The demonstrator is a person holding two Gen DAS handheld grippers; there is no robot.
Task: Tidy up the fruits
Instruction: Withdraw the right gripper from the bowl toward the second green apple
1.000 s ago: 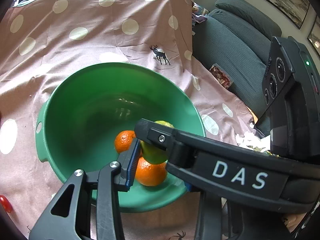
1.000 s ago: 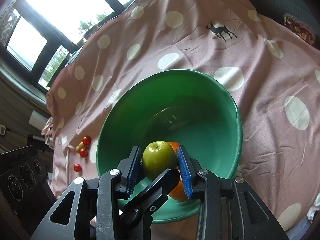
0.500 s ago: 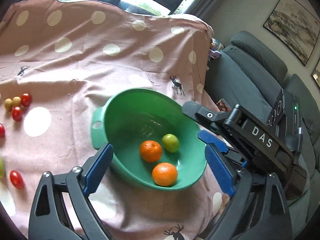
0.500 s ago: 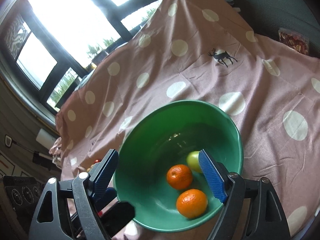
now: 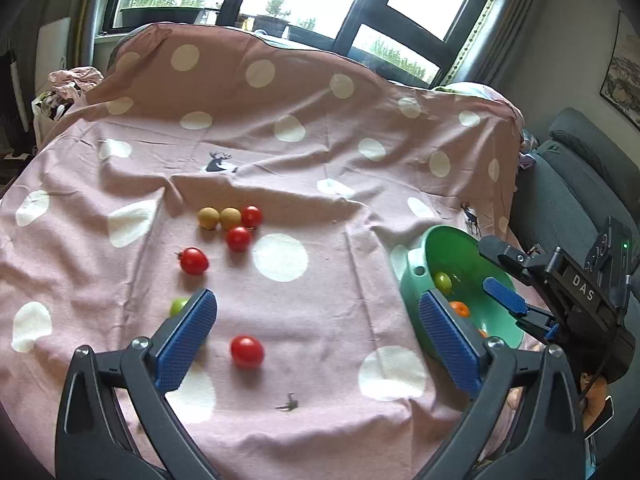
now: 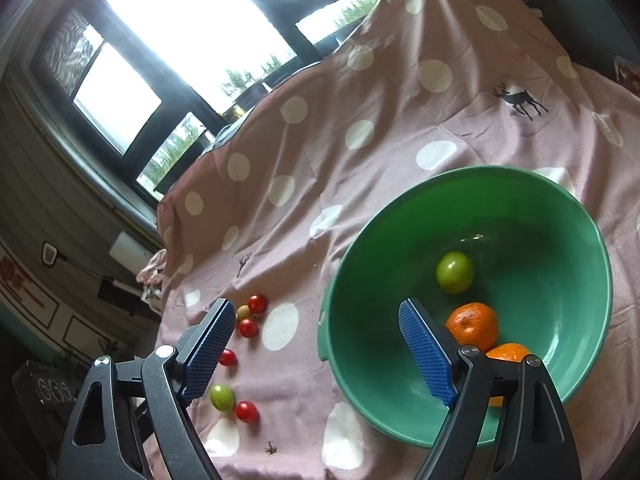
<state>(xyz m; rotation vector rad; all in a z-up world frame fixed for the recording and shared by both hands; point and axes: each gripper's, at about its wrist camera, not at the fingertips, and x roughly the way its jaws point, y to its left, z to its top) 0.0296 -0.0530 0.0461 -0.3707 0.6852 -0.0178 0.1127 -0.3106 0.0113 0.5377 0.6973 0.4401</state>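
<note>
windows (image 5: 320, 4): bright daylight | sofa (image 5: 576, 184): grey | wall picture (image 5: 624, 76): framed

A green bowl (image 6: 520, 200) is seen on a pink spotted cloth (image 6: 360, 184); a green apple (image 6: 455, 272) and two oranges are held inside it, one orange (image 6: 473, 327) just below the apple, the other (image 6: 510, 353) at the bowl's near wall, partly hidden. The right gripper (image 6: 316, 354) is spread wide with nothing between its blue pads, one pad (image 6: 424, 356) over the bowl's near rim. Left of the bowl, small red tomatoes (image 6: 248, 327) and a small green fruit (image 6: 222, 397) are scattered on the cloth; windows are seen beyond the bowl.
</note>
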